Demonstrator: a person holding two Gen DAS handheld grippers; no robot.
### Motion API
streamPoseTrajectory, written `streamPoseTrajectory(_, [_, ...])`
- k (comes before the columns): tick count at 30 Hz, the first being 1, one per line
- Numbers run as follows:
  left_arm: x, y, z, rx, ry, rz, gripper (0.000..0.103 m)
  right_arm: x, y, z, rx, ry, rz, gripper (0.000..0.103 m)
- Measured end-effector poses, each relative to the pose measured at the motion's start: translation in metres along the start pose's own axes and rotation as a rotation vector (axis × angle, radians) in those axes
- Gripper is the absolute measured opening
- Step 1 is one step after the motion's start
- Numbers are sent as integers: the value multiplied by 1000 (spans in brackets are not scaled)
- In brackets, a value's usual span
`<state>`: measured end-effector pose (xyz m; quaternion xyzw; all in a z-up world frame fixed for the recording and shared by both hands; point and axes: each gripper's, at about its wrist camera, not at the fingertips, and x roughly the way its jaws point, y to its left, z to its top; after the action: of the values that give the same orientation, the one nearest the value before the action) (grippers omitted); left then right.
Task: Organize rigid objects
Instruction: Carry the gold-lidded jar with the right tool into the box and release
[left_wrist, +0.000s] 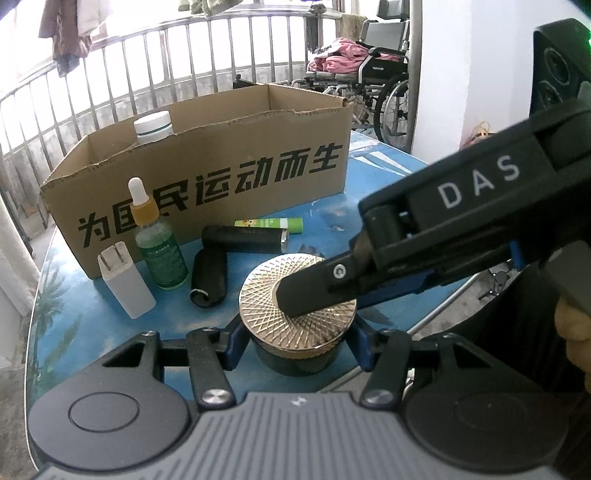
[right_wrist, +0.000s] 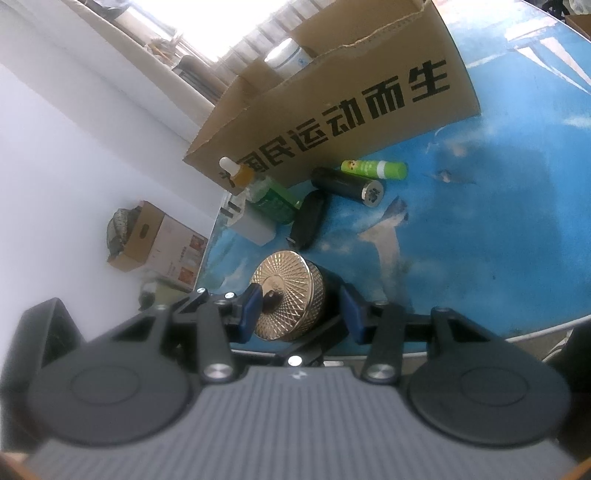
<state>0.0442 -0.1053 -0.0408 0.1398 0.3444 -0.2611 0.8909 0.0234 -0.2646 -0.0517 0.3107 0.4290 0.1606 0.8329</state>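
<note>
the jar sits at the near edge of the blue table, a dark round body under a gold lid cut with a fine criss-cross pattern. the left gripper comes at it low from the near side, and its blue-padded fingers pinch the jar's body from both sides just below the lid. the right gripper reaches in from the right and slopes downward; one black finger lies flat across the top of the lid and the other sits against the lid's far rim, so the lid is caught between its fingers.

just past the jar lie two black tubes, one pointing toward the jar and one crosswise. left of them stand a green dropper bottle and a white plug. a green and white stick lies farther back. behind them all stands an open cardboard box with black lettering; a white-capped bottle stands inside at its left end.
</note>
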Motion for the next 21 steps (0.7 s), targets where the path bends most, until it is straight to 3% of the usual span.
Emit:
streamPoseTrajectory(9, [-15, 6, 27, -6, -48, 13, 57, -11, 13, 13, -34, -36, 18, 45])
streamPoseTrajectory(21, [-31, 20, 140, 55, -186, 33, 57, -57, 62, 107, -235, -184, 11, 45])
